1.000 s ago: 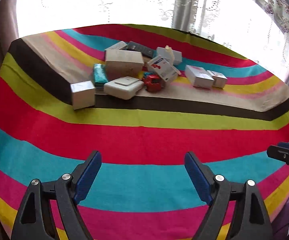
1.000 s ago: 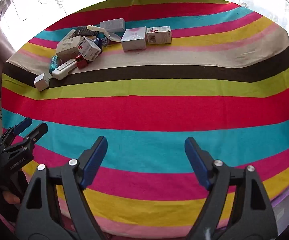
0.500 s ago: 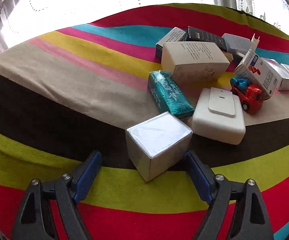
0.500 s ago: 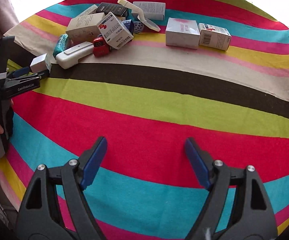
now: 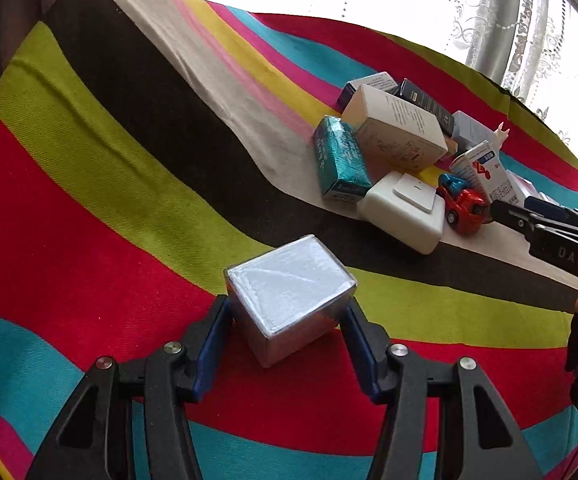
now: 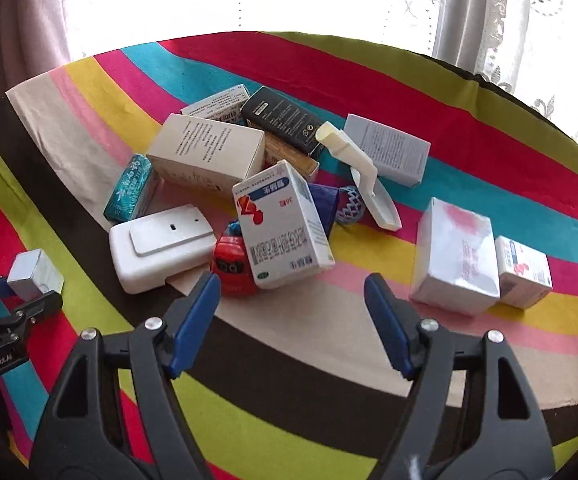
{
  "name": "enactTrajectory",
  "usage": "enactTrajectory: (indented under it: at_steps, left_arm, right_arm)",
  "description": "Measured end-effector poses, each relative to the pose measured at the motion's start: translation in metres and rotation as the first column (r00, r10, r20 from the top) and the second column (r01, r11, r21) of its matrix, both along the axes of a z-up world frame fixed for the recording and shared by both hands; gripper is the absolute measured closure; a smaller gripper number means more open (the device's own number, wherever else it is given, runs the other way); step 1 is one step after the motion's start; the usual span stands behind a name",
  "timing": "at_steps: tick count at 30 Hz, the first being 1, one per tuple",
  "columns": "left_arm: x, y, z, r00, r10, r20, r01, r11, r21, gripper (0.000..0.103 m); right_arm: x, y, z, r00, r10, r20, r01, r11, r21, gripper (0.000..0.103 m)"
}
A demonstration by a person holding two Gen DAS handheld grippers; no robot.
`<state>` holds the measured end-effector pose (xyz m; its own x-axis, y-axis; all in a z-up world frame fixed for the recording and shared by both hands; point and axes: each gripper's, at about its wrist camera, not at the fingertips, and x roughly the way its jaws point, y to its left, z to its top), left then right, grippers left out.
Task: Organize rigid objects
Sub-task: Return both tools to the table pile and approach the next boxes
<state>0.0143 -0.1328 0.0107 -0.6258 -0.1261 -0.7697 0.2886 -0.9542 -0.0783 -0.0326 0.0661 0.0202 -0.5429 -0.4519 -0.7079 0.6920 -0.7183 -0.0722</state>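
1. While most of the pile point(image 6: 249, 184) sits jumbled on the striped cloth point(image 5: 89, 160), boxes leaning on each other around the white adapter point(image 6: 157, 248) and the red toy car point(image 6: 231, 268), your sorting looks barely begun: nothing is lined up yet.
2. Your left gripper point(image 5: 287, 332) is closing on the silver cube point(image 5: 289, 300), pads touching both of its sides. The cube stands apart from the pile, over the green and red stripes.
3. Your right gripper point(image 6: 291, 308) is narrowing but gaping with nothing between the pads, hovering just short of the toy car and the red-and-white medicine box point(image 6: 281, 228).
4. Only the right wrist view shows you the two boxes set aside at the right, the pink-topped box point(image 6: 455, 256) and the small white box point(image 6: 523, 272), touching each other.
5. Only the left wrist view shows the cube's corner-on seat between the pads.
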Motion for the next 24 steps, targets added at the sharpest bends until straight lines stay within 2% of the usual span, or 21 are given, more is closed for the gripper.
enactTrajectory:
  at_steps: [1, 2, 5, 9, 11, 14, 17, 20, 24]
  left_arm:
    - [-0.001, 0.0, -0.002, 1.0, 0.0, 0.0, 0.0, 1.0, 0.0, 0.047]
    - [-0.004, 0.001, -0.003, 1.0, -0.001, 0.002, 0.001, 1.0, -0.002, 0.047]
    - [-0.007, 0.002, -0.005, 1.0, -0.003, -0.002, 0.003, 1.0, 0.009, 0.047]
    - [-0.007, 0.001, -0.004, 1.0, -0.004, -0.007, 0.004, 1.0, 0.021, 0.047]
    - [-0.007, 0.001, -0.004, 1.0, -0.005, -0.007, 0.006, 1.0, 0.023, 0.047]
    - [-0.008, 0.001, -0.004, 1.0, -0.011, -0.01, 0.011, 1.0, 0.029, 0.047]
    - [-0.009, 0.0, -0.004, 1.0, -0.012, -0.01, 0.012, 0.999, 0.033, 0.046]
    - [-0.01, 0.001, -0.003, 1.0, -0.012, -0.008, 0.013, 1.0, 0.029, 0.045]
    - [-0.01, 0.001, -0.003, 1.0, -0.013, -0.005, 0.013, 1.0, 0.024, 0.045]
  right_arm:
    - [-0.008, -0.008, -0.005, 1.0, -0.008, 0.011, 0.008, 1.0, 0.019, 0.029]
    - [-0.015, -0.014, -0.008, 1.0, -0.017, 0.024, 0.016, 1.0, 0.016, 0.039]
    - [-0.029, -0.018, -0.014, 0.998, -0.039, 0.04, 0.039, 0.999, 0.001, 0.058]
    - [-0.025, 0.008, -0.002, 0.991, -0.075, 0.107, 0.085, 0.992, -0.091, 0.059]
    - [-0.02, 0.026, 0.007, 0.979, -0.068, 0.192, 0.091, 0.989, -0.117, 0.059]
    - [-0.01, 0.045, 0.01, 0.934, -0.041, 0.354, 0.058, 0.998, -0.037, 0.058]
    - [0.005, 0.056, 0.018, 0.926, -0.04, 0.376, 0.019, 0.998, 0.061, 0.058]
    - [0.006, 0.056, 0.021, 0.942, -0.039, 0.333, 0.008, 0.996, 0.092, 0.057]
    - [-0.012, 0.046, -0.001, 0.951, -0.086, 0.298, 0.047, 0.99, 0.133, 0.044]
